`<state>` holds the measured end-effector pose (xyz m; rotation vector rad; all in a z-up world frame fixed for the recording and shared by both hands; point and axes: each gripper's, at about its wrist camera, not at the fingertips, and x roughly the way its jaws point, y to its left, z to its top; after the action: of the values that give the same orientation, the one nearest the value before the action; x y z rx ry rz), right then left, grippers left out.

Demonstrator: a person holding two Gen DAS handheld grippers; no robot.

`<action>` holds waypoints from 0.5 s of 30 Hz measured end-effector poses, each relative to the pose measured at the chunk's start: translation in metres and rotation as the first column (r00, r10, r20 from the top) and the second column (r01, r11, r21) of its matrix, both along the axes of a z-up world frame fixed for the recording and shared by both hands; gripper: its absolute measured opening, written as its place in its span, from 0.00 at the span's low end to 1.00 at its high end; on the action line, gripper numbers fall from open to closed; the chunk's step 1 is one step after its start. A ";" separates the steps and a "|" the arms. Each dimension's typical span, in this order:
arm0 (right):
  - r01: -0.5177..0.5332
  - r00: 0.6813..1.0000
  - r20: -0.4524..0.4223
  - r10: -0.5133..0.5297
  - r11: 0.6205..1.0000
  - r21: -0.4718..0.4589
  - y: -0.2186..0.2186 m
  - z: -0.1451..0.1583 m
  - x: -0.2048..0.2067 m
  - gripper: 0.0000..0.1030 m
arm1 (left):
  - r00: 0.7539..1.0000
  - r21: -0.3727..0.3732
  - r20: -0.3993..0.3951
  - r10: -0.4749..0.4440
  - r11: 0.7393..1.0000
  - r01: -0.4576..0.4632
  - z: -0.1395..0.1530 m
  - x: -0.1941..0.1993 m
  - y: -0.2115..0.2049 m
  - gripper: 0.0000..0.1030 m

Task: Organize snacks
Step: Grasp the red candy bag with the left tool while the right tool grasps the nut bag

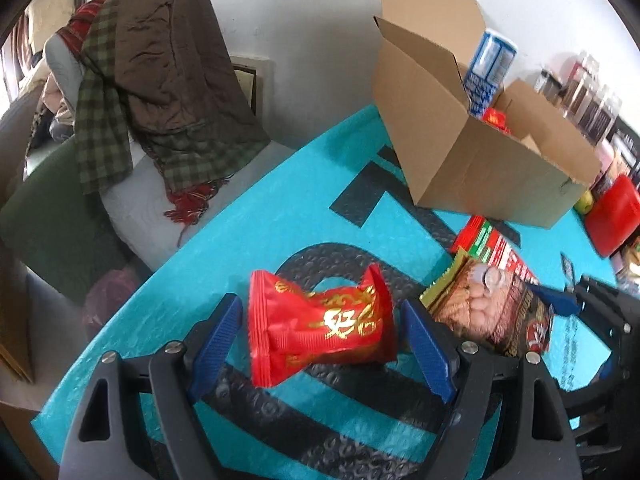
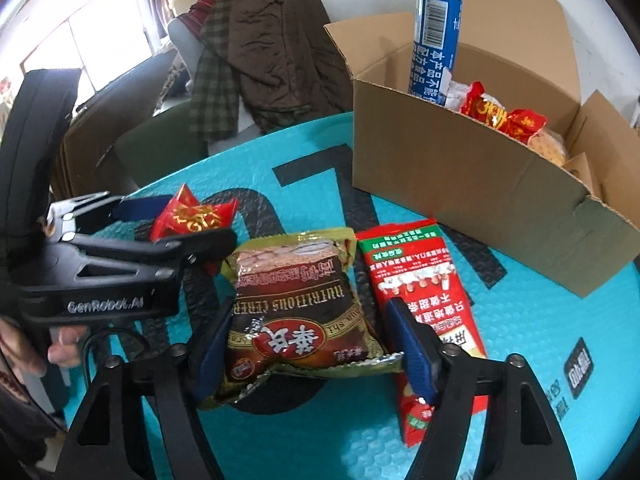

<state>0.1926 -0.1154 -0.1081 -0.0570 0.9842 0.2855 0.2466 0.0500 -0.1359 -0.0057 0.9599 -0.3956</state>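
- Two packets are straddled at once on the teal counter: the red packet by the left gripper, the brown cereal bag by the right gripper
- The left fingers are seen standing wide, one at each side of the red packet; a gap shows at both pads, so nothing is judged to be held yet
- The red packet's long axis is seen running across the span between the fingers, its crimped ends facing the pads, so a squeeze would be taken end to end
- The right fingers are set closer, at the two side edges of the cereal bag; its long axis is seen running away from the gripper toward the box, so the grip falls across its width
- Whether the right pads are already pressed on the bag cannot be told; they are at least very near its edges
- The red carton lies flat just beside the cereal bag, outside the right fingers, nearer the right hand
- The cardboard box stands open beyond all three, already holding a blue tube and red packets, and is judged the likely destination
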 end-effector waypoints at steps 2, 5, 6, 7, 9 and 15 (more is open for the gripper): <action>0.010 1.000 0.007 -0.010 1.000 -0.002 -0.001 0.001 -0.005 0.66 | 1.000 0.020 0.007 0.002 1.000 -0.002 0.000 -0.001 0.000 0.72; 0.026 1.000 0.010 -0.026 1.000 0.002 -0.003 0.003 -0.014 0.62 | 1.000 0.034 0.011 -0.005 0.999 0.005 0.001 -0.005 -0.001 0.62; 0.031 0.999 0.012 -0.031 1.000 -0.002 -0.003 0.003 -0.019 0.61 | 1.000 0.025 0.001 -0.014 1.000 0.014 0.002 -0.008 -0.001 0.62; 0.034 0.999 0.014 -0.033 0.999 -0.008 -0.003 0.004 -0.023 0.61 | 1.000 0.021 -0.004 -0.020 1.000 0.020 0.002 -0.010 -0.001 0.62; 0.039 0.999 0.019 -0.038 0.999 -0.021 -0.002 0.005 -0.031 0.59 | 0.999 0.012 -0.016 -0.033 0.999 0.033 0.003 -0.017 -0.001 0.61; 0.066 0.998 0.002 -0.066 0.998 -0.009 -0.005 0.009 -0.055 0.58 | 0.995 -0.018 -0.051 -0.090 0.996 0.089 0.005 -0.049 -0.006 0.61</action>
<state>0.1378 -0.1206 -0.0990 -0.0326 0.9842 0.2203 0.1979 0.0443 -0.1305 0.0129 1.0109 -0.4873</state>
